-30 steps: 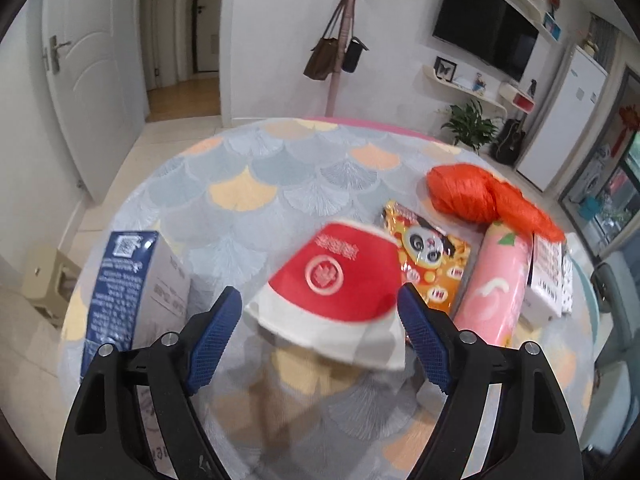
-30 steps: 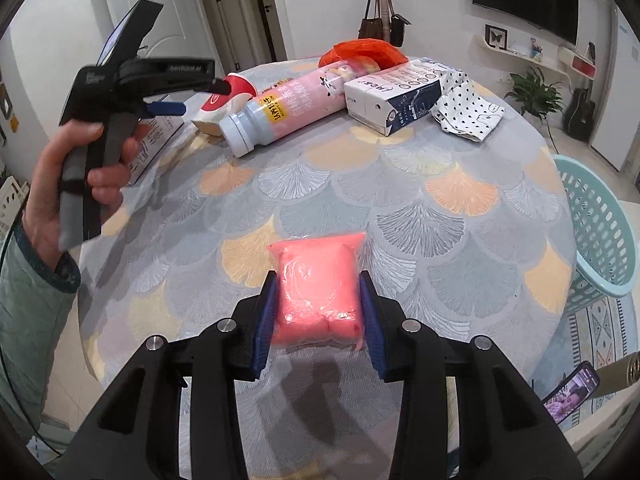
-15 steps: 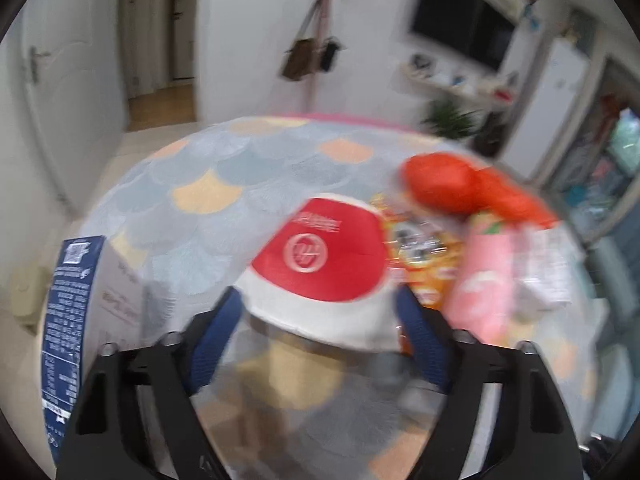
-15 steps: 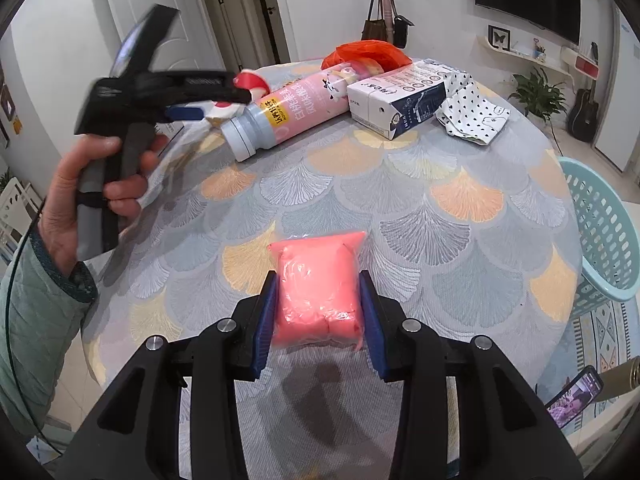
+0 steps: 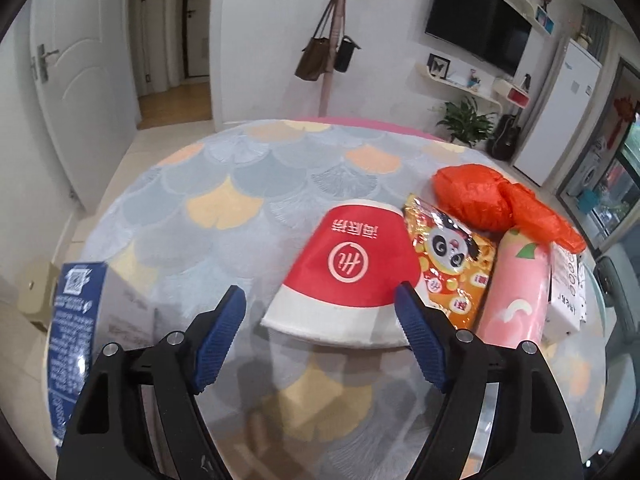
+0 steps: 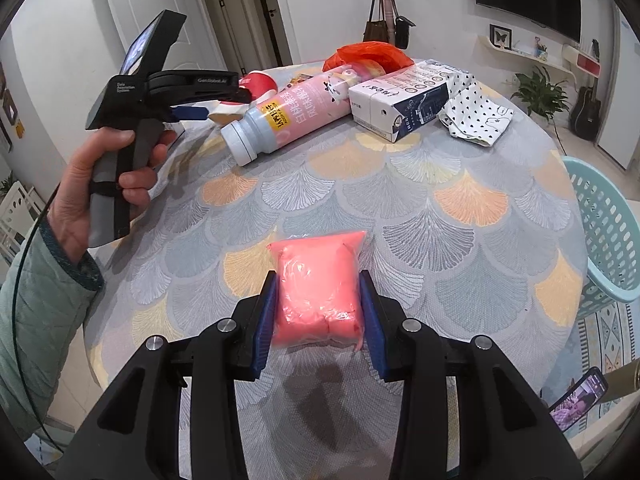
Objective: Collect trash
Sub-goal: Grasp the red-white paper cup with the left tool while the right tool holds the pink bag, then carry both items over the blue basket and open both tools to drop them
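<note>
Lying on its side on the round table with the fan-pattern cloth: a red-and-white paper cup, mouth toward the camera, its wide white rim sitting just ahead of the left gripper. Spreading wide around that rim, the blue ribbed pads, having just been opening a little, the right-hand pad close against the cup's edge, the left-hand pad clearly apart from it, neither pressing. Tilting down toward the tabletop, with the person's left hand wrapping the grey handle and a pale green quilted sleeve trailing behind it in the right wrist view. Clamping a soft pink plastic-wrapped packet from both sides, the right gripper, its pads pressing into the wrapper and holding it above the cloth. Crowding just beside the cup: an orange snack bag with a panda face, then a pink plastic bottle with a white cap lying flat, a crumpled orange plastic bag behind them, and a white-and-blue milk carton on its side. Resting beyond the carton, a white cloth with black dots. Standing at the left edge near the left gripper, a blue-printed carton. Sitting off the table's right side, a light teal slotted plastic basket, its contents not visible.
</note>
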`<action>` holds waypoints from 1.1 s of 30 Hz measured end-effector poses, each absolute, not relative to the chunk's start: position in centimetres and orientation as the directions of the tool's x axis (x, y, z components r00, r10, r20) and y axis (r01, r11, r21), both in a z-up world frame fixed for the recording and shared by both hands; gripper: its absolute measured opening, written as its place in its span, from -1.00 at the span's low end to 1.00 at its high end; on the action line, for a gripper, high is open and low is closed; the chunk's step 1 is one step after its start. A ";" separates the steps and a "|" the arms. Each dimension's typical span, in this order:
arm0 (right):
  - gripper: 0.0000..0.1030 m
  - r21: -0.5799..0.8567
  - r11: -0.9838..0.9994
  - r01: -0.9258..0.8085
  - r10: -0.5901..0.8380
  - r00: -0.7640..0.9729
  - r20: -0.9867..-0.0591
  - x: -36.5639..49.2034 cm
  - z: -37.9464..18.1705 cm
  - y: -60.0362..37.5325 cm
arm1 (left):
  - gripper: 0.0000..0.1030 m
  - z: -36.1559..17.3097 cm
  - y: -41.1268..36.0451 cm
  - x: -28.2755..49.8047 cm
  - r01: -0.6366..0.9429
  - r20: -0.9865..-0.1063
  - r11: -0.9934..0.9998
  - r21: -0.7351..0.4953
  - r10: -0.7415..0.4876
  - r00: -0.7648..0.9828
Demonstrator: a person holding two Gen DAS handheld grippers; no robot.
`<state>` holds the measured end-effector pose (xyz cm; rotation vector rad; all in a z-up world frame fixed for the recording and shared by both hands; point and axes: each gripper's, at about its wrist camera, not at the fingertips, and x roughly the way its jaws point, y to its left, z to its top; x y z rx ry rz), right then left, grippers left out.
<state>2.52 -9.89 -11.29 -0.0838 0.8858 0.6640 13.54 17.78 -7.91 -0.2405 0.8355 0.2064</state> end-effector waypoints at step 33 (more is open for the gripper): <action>-0.31 0.223 0.842 -0.491 0.507 0.583 -0.635 4.1 -8.0 -13.5 | -0.66 0.7 12.3 10.1 -0.038 -0.486 0.967 -0.251 -0.092 0.869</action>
